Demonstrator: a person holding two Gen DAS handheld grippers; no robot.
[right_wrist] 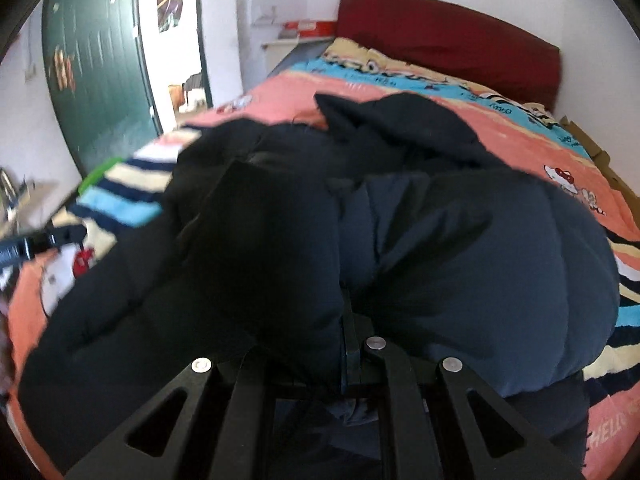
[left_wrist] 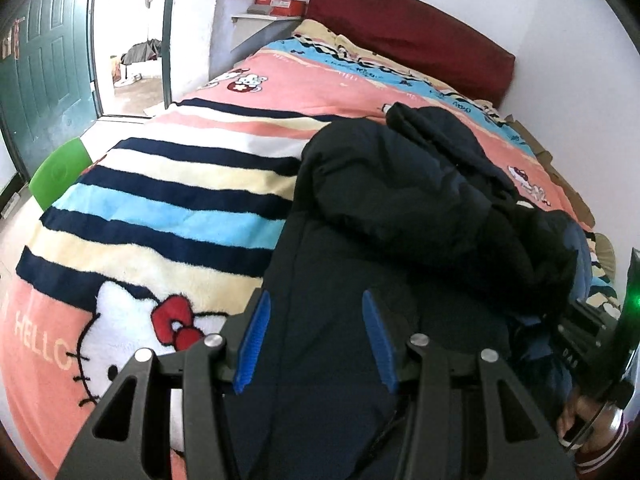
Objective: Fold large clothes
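Note:
A big dark navy padded jacket (left_wrist: pixel 400 216) lies on the bed, part of it doubled over on itself. My left gripper (left_wrist: pixel 316 320) is open, its blue pads (left_wrist: pixel 256 340) apart just over the jacket's flat lower part, holding nothing. In the right wrist view the jacket (right_wrist: pixel 460 248) bulges up and fills the frame. My right gripper (right_wrist: pixel 348 320) is shut on a fold of the jacket, and the fabric hides its fingertips. The right gripper's body also shows at the right edge of the left wrist view (left_wrist: pixel 600 332).
The bed carries a pink, blue and striped Hello Kitty blanket (left_wrist: pixel 168 208) and a dark red headboard (left_wrist: pixel 412 36) against the white wall. A green chair (left_wrist: pixel 60 172) stands at the bed's left side. A green door (left_wrist: pixel 36 56) stands open beyond. A shelf with boxes (left_wrist: pixel 272 8) is by the headboard.

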